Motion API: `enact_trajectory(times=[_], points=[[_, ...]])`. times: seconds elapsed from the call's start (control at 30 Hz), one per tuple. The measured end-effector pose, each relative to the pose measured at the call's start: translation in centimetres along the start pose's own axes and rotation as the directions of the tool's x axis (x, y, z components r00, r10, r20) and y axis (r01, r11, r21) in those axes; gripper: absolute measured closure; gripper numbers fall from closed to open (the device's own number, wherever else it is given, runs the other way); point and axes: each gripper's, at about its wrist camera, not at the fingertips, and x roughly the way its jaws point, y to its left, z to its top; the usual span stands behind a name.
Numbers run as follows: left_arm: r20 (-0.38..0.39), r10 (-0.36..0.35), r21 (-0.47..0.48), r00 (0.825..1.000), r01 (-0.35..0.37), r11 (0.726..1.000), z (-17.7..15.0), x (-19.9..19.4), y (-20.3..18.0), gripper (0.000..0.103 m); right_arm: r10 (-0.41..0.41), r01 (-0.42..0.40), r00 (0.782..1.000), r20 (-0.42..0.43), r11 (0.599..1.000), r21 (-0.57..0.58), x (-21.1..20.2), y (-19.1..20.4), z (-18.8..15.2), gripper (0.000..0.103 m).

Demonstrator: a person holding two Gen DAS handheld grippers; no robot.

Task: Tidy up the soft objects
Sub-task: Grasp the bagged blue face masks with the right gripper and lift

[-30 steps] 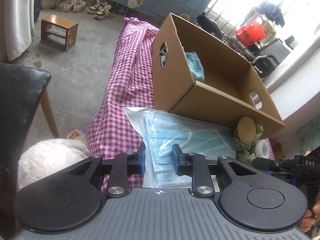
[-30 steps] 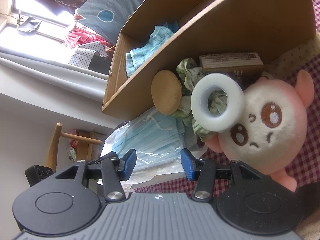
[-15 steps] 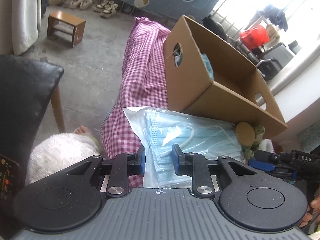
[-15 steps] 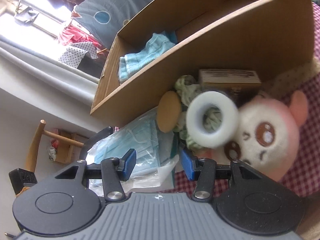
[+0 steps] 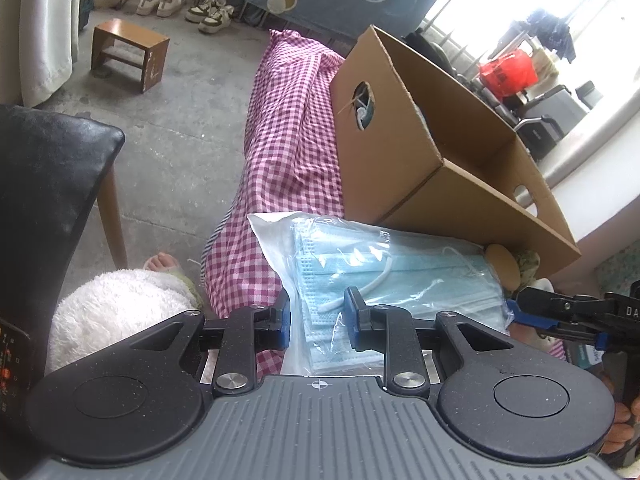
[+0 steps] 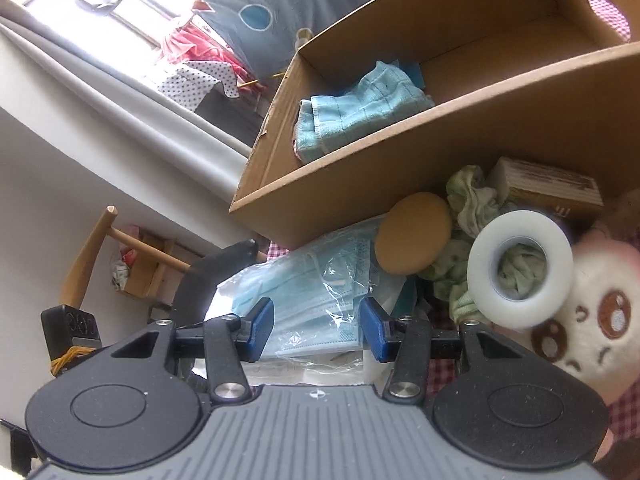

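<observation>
The left gripper (image 5: 316, 316) is clamped on the mask pack (image 5: 384, 276) at the table's (image 5: 288, 152) near edge beside the box (image 5: 420, 168), long axis along the box. The right gripper (image 6: 316, 324) stands half open around its other end.

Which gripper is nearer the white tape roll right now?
Right. The right gripper sits just beside the tape roll, jaws around the mask pack's near end. The left gripper clamps the pack's far end, away from the roll.
</observation>
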Motion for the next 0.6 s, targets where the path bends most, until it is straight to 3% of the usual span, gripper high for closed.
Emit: enact_trajectory(times=[0.4, 0.6], points=[[0.005, -0.008, -0.016, 1.0, 0.008, 1.0, 0.2, 0.4, 0.3, 0.078, -0.042, 0.042, 0.999, 0.0, 0.995, 0.088, 0.7, -1.6, 0.5, 0.053], [0.062, 0.013, 0.031, 0.998, -0.015, 0.999, 0.2, -1.1, -0.9, 0.078, -0.012, 0.011, 1.0, 0.01, 0.997, 0.079, 0.8, -1.5, 0.5, 0.052]])
